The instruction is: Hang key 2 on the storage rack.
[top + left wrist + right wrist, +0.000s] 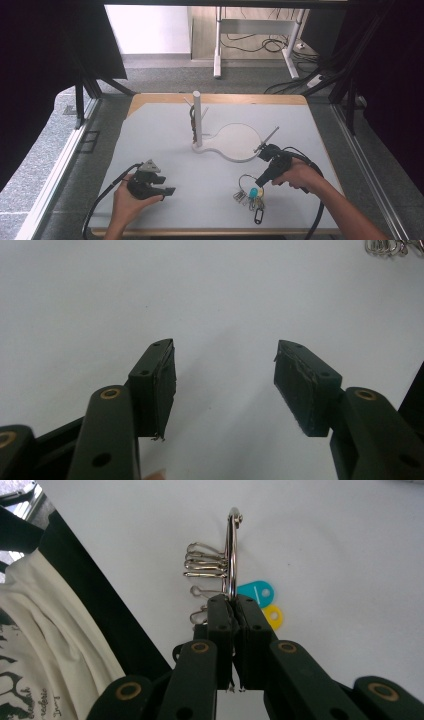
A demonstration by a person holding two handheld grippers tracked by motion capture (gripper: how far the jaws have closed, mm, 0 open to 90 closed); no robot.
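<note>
A large metal key ring (231,550) lies on the white table (210,175), strung with several wire clips (204,562), a teal tag (256,592) and a yellow tag (273,615). My right gripper (231,601) is shut on the ring's near edge. In the high view the ring and its tags (251,194) lie at the front right, and the right gripper (259,183) points down at them. My left gripper (167,185) rests at the front left, open, nothing between its fingers (157,380). The ring's clips (385,246) show far off.
A white stand (197,117) with a tall post and side pegs rises mid-table on a round base (237,142); something dark hangs on one peg (192,120). A thin rod (267,137) lies by the base. A person's pale shirt (40,630) is beside the table edge.
</note>
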